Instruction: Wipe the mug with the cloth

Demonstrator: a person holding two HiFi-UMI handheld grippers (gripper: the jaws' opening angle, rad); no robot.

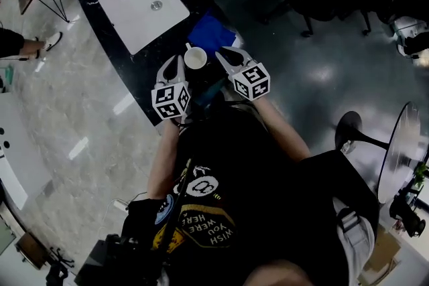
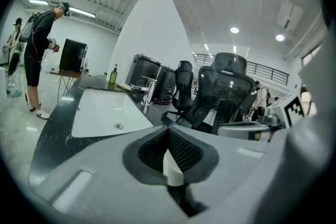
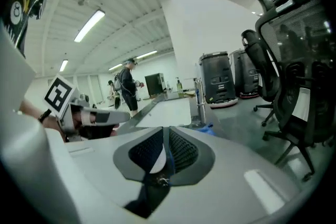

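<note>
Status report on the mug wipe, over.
Left gripper shut on mug. Right gripper shut on blue cloth edge, cloth lying on counter beside mug, not wiping yet. Nothing between cloth and mug.

Beyond the fingers (image 1: 169, 72), a white sink (image 1: 142, 5) is set in a dark counter (image 1: 134, 70); office chairs (image 2: 220, 86) are ranged rightward.

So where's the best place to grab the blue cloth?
Pinch the cloth by its near edge, beside the mug, probably coming in from the right. It lies low on the counter, so only an edge can be pinched, and the mug blocks the left.
</note>
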